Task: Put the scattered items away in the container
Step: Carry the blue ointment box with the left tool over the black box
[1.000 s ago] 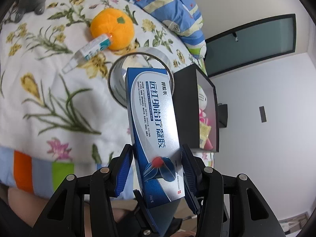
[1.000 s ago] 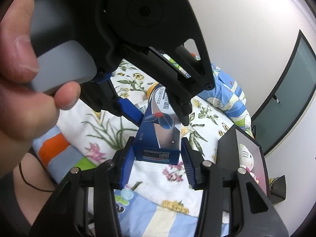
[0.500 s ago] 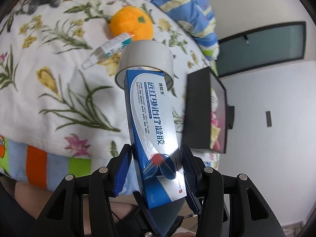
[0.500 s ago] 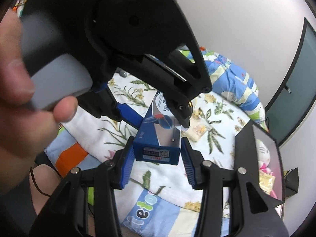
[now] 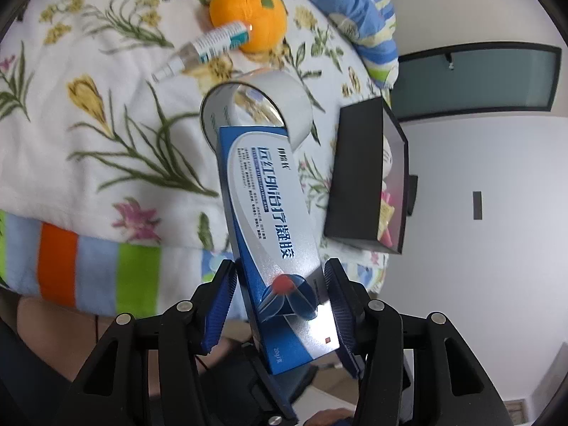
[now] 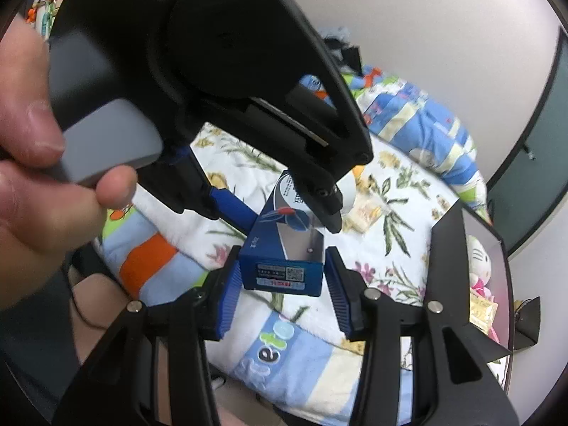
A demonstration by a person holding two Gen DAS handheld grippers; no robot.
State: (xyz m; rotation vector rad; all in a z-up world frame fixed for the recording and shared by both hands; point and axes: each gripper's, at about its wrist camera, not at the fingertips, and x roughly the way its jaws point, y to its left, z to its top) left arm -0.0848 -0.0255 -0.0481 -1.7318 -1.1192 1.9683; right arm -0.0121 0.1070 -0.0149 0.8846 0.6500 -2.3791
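Both grippers, left gripper [image 5: 282,307] and right gripper [image 6: 282,280], have jaws clamped on the same blue box [image 5: 273,234] over the bed [image 5: 106,142].

**Bright bedroom, white walls**

A bed [image 5: 88,135] with a flowered white cover fills the left of the frame. White wall [image 5: 479,301] at right, a dark glass door [image 5: 472,81] upper right, striped bedding [image 5: 358,10] along the top.

- Left wrist view: close, angled down over the bed [image 5: 106,149]
- Right wrist view: close behind the left gripper [image 6: 284,213]
- Shared: blue box [image 5: 273,220], black container [image 5: 358,174]
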